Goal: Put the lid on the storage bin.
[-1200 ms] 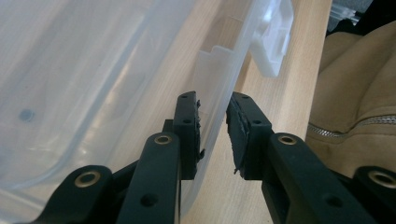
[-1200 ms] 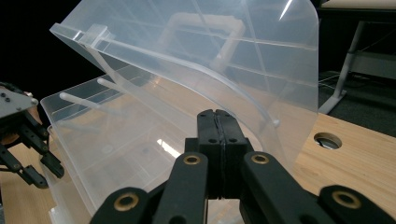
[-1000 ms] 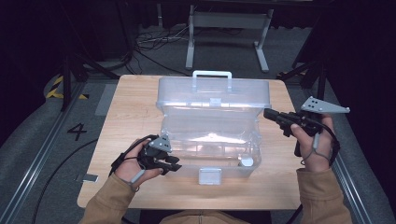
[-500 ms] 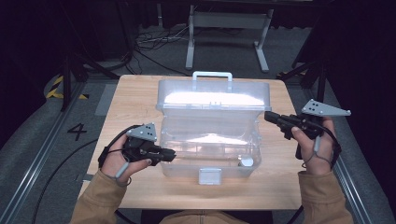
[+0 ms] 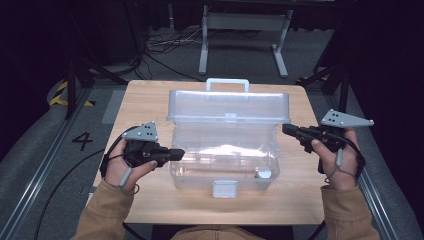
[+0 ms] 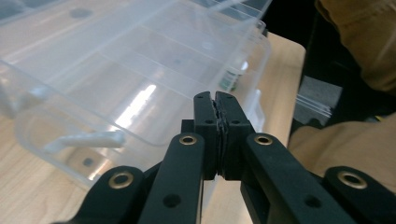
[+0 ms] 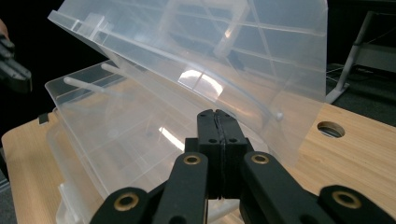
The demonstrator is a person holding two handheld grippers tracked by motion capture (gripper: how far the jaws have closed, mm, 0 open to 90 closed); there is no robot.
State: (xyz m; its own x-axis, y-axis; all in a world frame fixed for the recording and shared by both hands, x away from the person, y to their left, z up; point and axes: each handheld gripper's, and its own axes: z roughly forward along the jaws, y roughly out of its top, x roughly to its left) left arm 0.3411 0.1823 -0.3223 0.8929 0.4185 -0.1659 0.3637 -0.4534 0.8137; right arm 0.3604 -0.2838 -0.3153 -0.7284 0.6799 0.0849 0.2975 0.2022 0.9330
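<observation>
My left hand-held gripper (image 5: pixel 175 153) has just clenched empty beside the box (image 5: pixel 225 165); right hand-held gripper (image 5: pixel 287 130) clenched empty at the lid (image 5: pixel 227 106), so I'd push gently, evenly.

closed gripper (image 7: pixel 219 116) before open box (image 7: pixel 154 140)

Left gripper (image 5: pixel 175 154) lifted off the tabletop and swung round, tips now level and pointing at the near left wall of the clear plastic box (image 5: pixel 225 172), just short of it. Jaws, apart a second ago, just closed fully, pads (image 6: pixel 218 122) pressed together with nothing between them. Grey plate on top turned flat toward the high view, hand drawn slightly away from the box.
</observation>
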